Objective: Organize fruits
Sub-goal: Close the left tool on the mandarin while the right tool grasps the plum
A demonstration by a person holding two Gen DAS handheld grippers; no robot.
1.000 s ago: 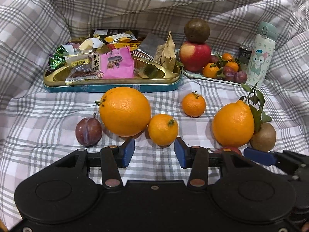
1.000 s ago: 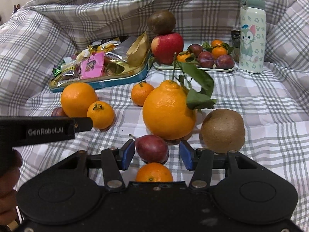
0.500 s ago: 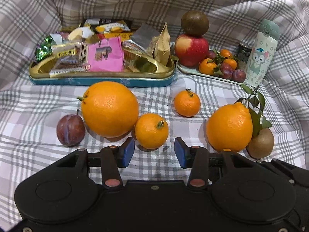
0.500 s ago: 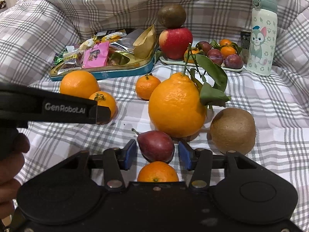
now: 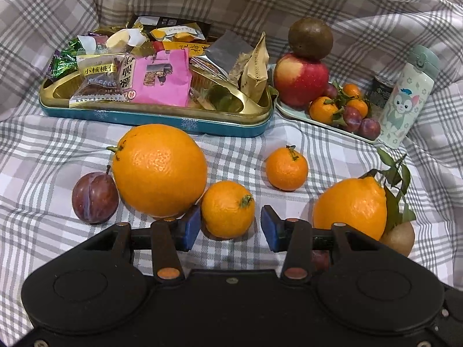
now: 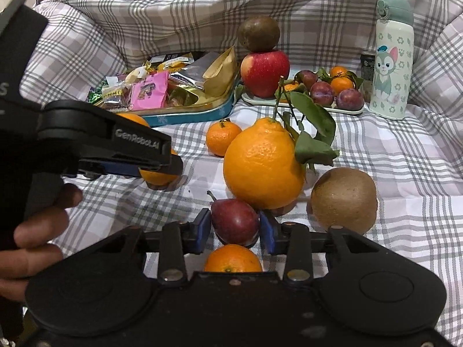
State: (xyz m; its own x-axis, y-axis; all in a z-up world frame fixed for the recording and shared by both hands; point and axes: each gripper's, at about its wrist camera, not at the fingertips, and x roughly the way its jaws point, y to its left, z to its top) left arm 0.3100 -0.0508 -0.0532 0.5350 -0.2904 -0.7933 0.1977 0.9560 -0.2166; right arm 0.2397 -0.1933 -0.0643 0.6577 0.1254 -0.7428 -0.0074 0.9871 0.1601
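While right hand-held gripper [image 6: 235, 228] clamps plum [image 6: 235, 221], leafy orange [image 6: 262, 163] touching behind.

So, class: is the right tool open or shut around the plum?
Shut on the plum: the right tool has just closed, and both blue pads press the plum's sides.

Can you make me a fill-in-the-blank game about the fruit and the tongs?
1. The right tongs are shut on a dark red ____.
2. The brown round fruit sits on top of the red ____.
3. The left tongs are open, with a small ____ between their blue pads.
4. The snack packets lie in a gold ____ with a blue-green rim.

Missing words: plum; apple; mandarin; tin
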